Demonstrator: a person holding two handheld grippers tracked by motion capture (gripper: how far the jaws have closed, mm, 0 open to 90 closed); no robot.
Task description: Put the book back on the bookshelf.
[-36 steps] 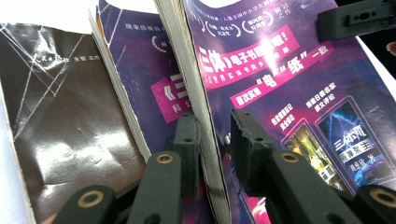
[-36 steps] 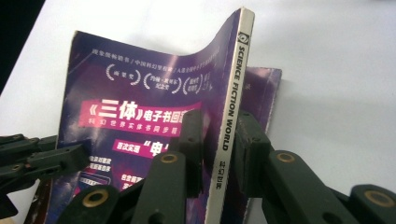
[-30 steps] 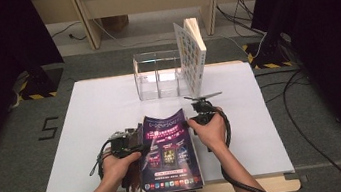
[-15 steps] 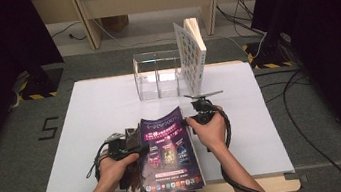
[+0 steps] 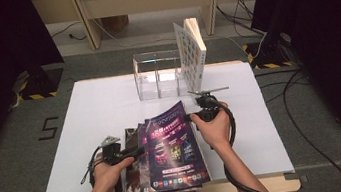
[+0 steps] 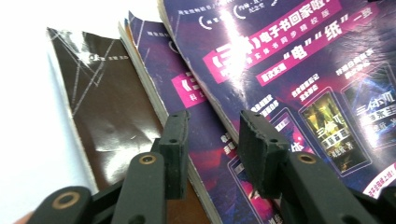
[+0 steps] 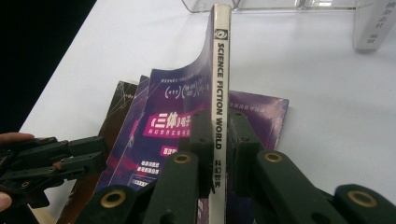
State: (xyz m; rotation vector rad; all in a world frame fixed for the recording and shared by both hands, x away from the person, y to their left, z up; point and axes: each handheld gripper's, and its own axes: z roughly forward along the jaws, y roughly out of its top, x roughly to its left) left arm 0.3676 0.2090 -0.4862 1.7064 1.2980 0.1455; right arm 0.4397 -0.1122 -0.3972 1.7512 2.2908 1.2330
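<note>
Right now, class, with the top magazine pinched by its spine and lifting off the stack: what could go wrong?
1. The right gripper holds the top magazine by its thin spine alone; the floppy pages may sag or slip free.
2. The left gripper has just been opening, with its jaws open over the stack, so the lower magazines could drag along.
3. The clear rack already holds a leaning book; slotting in beside it might knock it.
</note>
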